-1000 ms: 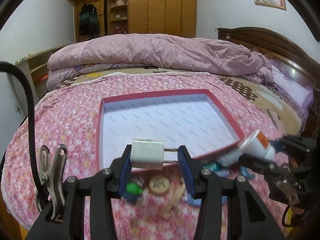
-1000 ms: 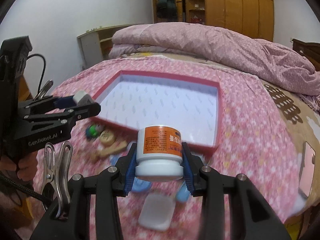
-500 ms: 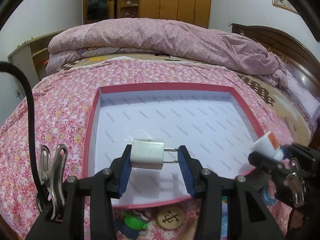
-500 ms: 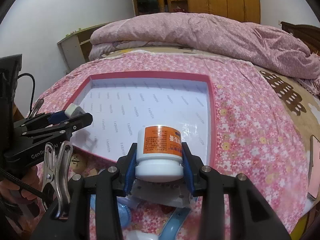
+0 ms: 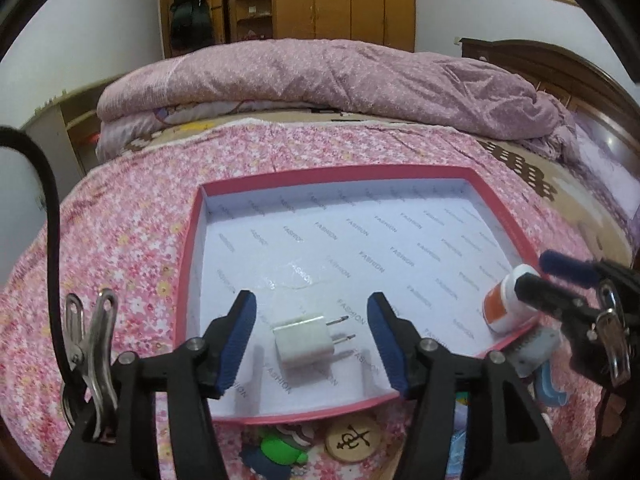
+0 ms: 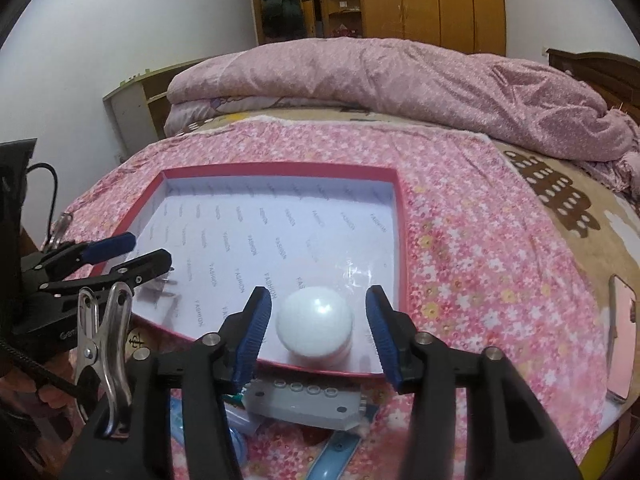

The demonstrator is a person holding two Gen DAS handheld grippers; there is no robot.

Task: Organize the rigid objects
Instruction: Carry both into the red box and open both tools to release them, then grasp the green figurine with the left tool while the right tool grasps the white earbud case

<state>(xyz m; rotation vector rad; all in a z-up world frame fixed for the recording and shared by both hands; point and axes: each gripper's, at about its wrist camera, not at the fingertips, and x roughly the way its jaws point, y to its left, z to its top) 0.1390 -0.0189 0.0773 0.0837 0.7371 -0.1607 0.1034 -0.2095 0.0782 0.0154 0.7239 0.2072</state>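
A red-rimmed box lid [image 5: 192, 240] with a white printed floor lies on the pink flowered bedspread; it also shows in the right wrist view [image 6: 403, 240]. A white charger plug [image 5: 306, 340] lies on the floor near the front rim, between the open jaws of my left gripper [image 5: 312, 340]. A white jar with an orange label [image 5: 506, 304] stands in the front right corner; from above it shows its white cap [image 6: 316, 322] between the open jaws of my right gripper [image 6: 320, 324]. Neither gripper touches its object.
In front of the box lie a round wooden chess piece [image 5: 352, 438], a green toy [image 5: 282, 452], a grey building brick [image 6: 304, 400] and blue plastic pieces [image 6: 340, 456]. A folded pink quilt [image 5: 320, 80] lies behind. A phone [image 6: 622, 336] rests at the right bed edge.
Both grippers moved over the box, lowered and opened. The plug and the jar left the jaws and now rest on the box floor.
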